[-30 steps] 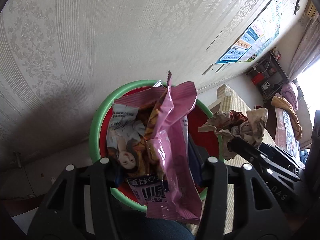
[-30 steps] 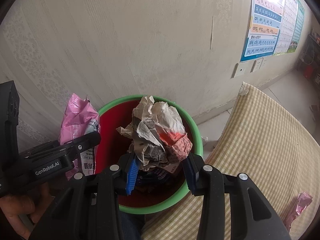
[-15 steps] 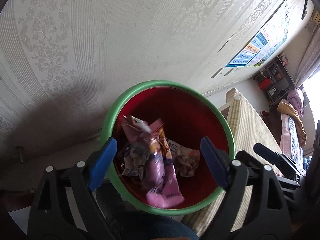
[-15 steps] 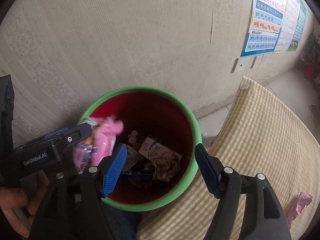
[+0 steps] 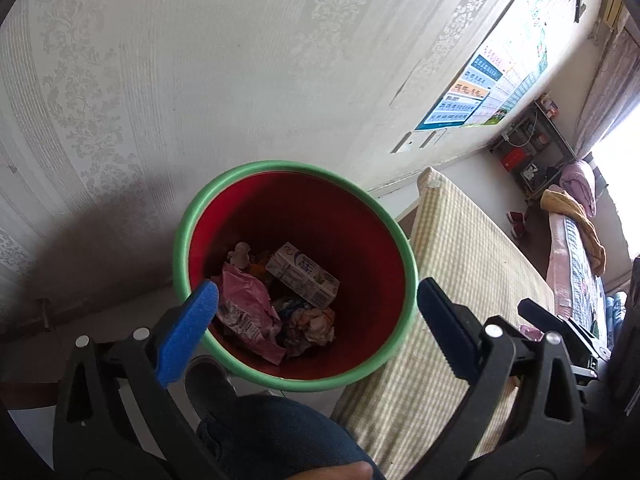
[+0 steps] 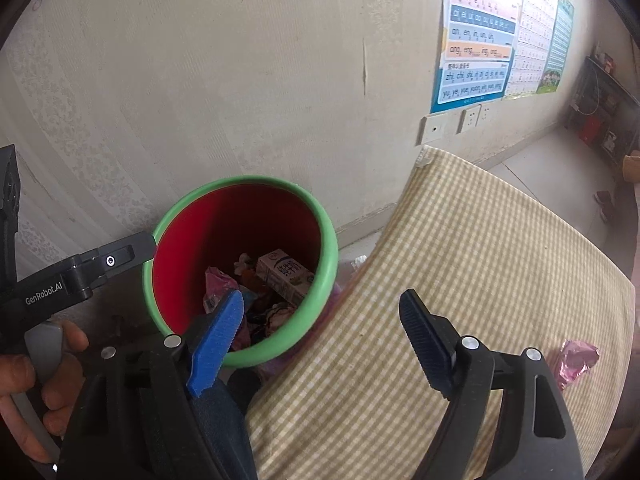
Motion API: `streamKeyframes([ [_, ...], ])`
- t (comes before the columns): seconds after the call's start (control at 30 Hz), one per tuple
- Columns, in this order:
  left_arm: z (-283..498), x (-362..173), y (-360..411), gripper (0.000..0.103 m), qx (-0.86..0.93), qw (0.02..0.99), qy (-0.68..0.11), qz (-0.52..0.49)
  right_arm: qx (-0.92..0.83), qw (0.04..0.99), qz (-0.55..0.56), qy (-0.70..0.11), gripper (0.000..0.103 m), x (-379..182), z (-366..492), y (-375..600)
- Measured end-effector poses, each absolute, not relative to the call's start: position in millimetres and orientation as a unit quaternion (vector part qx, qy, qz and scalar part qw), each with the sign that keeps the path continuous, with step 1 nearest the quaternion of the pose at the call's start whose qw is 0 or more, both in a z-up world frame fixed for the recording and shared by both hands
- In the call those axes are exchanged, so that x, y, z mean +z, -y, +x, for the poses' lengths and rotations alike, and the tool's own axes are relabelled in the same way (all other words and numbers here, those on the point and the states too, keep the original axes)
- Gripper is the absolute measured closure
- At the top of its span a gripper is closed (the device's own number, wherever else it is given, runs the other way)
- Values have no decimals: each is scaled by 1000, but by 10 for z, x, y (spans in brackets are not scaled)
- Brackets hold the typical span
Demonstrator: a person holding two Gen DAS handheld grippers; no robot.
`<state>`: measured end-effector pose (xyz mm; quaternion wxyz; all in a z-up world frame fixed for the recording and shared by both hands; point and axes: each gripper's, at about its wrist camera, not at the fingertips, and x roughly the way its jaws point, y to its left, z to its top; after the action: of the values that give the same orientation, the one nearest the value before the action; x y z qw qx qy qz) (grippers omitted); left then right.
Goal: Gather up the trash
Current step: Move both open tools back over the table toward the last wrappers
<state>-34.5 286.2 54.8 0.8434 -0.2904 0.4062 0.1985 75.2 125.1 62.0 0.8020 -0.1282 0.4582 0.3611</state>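
Both jaws opening, empty: left gripper (image 5: 316,304) above the bin (image 5: 192,216), right gripper (image 6: 320,320) over its rim. We read trash as dropped; pink wrapper (image 6: 578,362) remains on the checked cloth (image 6: 480,264).

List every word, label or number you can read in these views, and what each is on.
"GenRobot.AI": side of the black left gripper.
"an en in un ün", "ang eng ing ong", "zhi chi shi...": blue and orange pinyin wall poster.
White milk carton in the red bin: print blurred.
Pink snack wrapper: label too small.
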Motion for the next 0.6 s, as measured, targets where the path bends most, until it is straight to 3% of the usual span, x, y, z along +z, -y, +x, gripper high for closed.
streamKeyframes([
  [0.6, -76, 880, -1525, 6, 106, 875, -418, -218, 247, 855, -63, -451, 24, 807, 603, 591],
])
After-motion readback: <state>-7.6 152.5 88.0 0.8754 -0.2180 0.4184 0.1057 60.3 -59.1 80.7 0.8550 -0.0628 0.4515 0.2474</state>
